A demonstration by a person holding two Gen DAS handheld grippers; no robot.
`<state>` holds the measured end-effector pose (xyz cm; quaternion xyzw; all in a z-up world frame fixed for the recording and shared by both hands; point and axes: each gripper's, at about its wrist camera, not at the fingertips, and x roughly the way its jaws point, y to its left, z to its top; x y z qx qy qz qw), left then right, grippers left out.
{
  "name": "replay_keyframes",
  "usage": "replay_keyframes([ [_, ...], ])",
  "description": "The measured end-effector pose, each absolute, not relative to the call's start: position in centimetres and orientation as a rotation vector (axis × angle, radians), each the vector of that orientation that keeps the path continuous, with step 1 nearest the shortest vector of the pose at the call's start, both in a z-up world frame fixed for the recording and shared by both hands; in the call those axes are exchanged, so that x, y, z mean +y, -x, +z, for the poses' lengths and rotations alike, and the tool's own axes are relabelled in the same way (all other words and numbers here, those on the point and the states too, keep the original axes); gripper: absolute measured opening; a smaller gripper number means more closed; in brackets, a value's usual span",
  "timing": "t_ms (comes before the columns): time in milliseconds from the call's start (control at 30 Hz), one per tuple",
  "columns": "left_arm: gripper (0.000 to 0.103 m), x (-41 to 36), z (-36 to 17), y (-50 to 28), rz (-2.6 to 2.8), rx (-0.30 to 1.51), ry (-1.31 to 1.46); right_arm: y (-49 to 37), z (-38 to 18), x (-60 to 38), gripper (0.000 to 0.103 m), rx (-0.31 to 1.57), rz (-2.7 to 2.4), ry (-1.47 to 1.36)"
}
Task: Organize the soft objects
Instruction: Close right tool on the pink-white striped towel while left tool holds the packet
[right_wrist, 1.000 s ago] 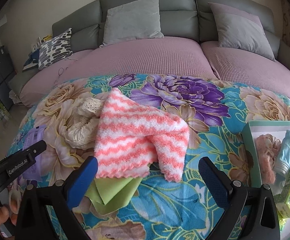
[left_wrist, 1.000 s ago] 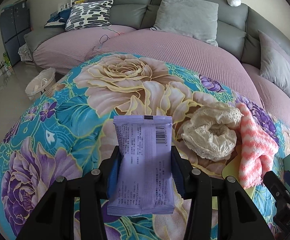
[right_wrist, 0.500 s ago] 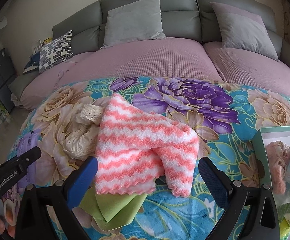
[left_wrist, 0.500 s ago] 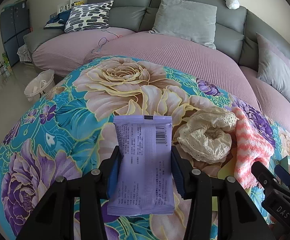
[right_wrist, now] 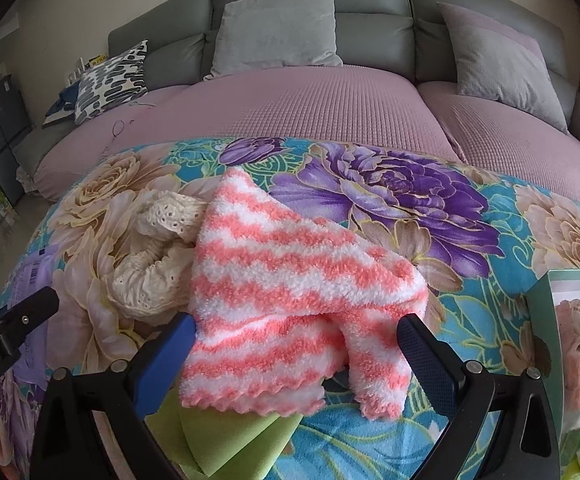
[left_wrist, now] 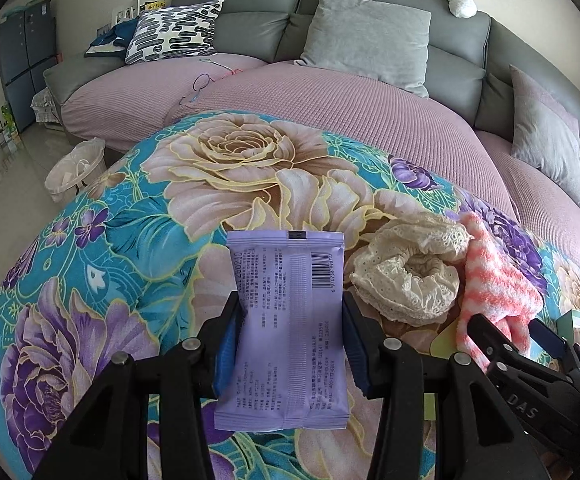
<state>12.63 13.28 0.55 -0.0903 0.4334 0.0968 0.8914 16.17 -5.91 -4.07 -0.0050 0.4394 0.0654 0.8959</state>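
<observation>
1. The left gripper (left_wrist: 288, 344) clamps a flat lilac plastic wipes packet (left_wrist: 286, 328) between its blue pads; the packet stands lengthwise over the floral teal blanket (left_wrist: 130, 240).
2. The right gripper (right_wrist: 295, 342) has its jaws spread wide, one on each side of the fluffy pink-and-white striped cloth (right_wrist: 286, 292), not pressing it; the cloth lies on a lime-green cloth (right_wrist: 226, 440).
3. A cream lace scrunchie (right_wrist: 150, 276) touches the striped cloth's left edge; a pale green box (right_wrist: 569, 332) sits at the right.
</observation>
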Motion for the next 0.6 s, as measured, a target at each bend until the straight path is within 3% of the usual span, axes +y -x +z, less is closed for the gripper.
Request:
replay_keyframes([
  [67, 0.049, 13.3, 0.6, -12.6, 0.2, 0.9, 0.188, -16.4, -4.3, -5.9, 0.1, 0.918, 0.134, 0.007],
  [400, 0.049, 13.3, 0.4, -12.7, 0.198, 0.907, 0.188, -16.1, -4.0, -6.2, 0.043, 0.895, 0.192, -0.033],
  [600, 0.049, 12.8, 1.0, -12.5, 0.187, 0.893, 0.181, -15.5, -3.0, -7.0, 0.019, 0.857, 0.238, -0.096],
])
